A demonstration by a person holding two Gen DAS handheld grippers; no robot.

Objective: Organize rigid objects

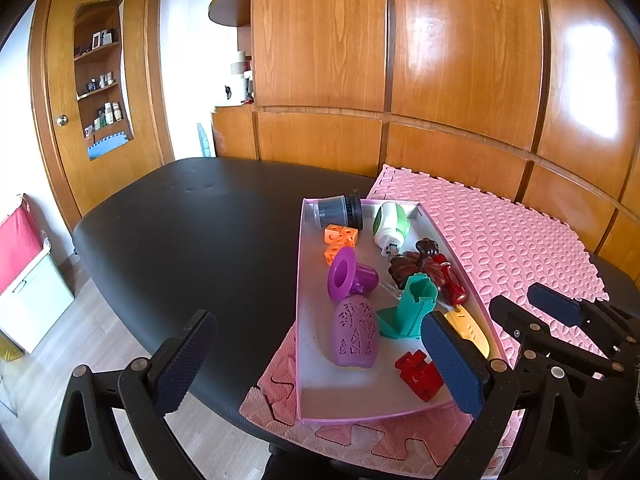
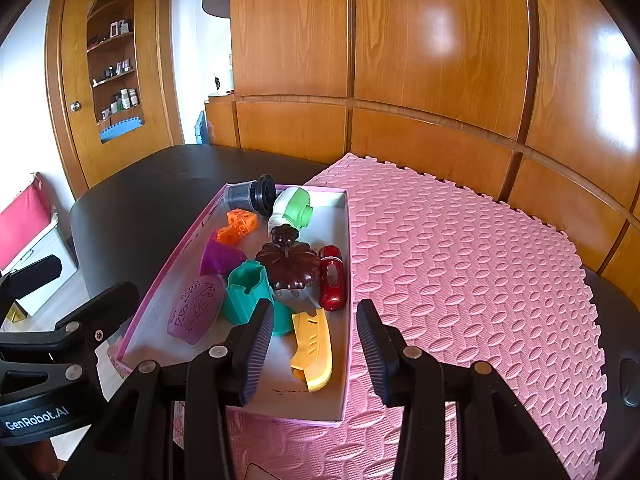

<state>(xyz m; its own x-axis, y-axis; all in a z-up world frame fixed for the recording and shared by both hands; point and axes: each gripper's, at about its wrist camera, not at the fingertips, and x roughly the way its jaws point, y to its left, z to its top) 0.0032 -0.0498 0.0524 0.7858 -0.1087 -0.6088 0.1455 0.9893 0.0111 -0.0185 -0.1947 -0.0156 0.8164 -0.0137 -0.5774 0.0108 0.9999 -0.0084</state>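
A pink-rimmed box (image 1: 298, 320) (image 2: 347, 280) on a pink foam mat (image 2: 460, 264) holds several rigid objects: a purple patterned shell (image 1: 354, 336) (image 2: 196, 308), a teal piece (image 1: 412, 308) (image 2: 248, 292), a purple funnel shape (image 1: 348, 274), orange cubes (image 1: 340, 240) (image 2: 238, 226), a dark red hair clip (image 2: 290, 264), a red toy car (image 2: 331, 282), a yellow piece (image 2: 312, 350), a red block (image 1: 420, 374), a white-green bottle (image 1: 390, 224) and a dark cup (image 1: 340, 210). My left gripper (image 1: 316, 360) is open above the box's near end. My right gripper (image 2: 316, 350) is open over the yellow piece.
The box and mat (image 1: 500, 240) lie on a black table (image 1: 192, 232). Wooden wall panels (image 2: 400, 60) stand behind. A wooden door (image 1: 100, 92) and a white bin (image 1: 28, 300) are at the left, beyond the table's edge.
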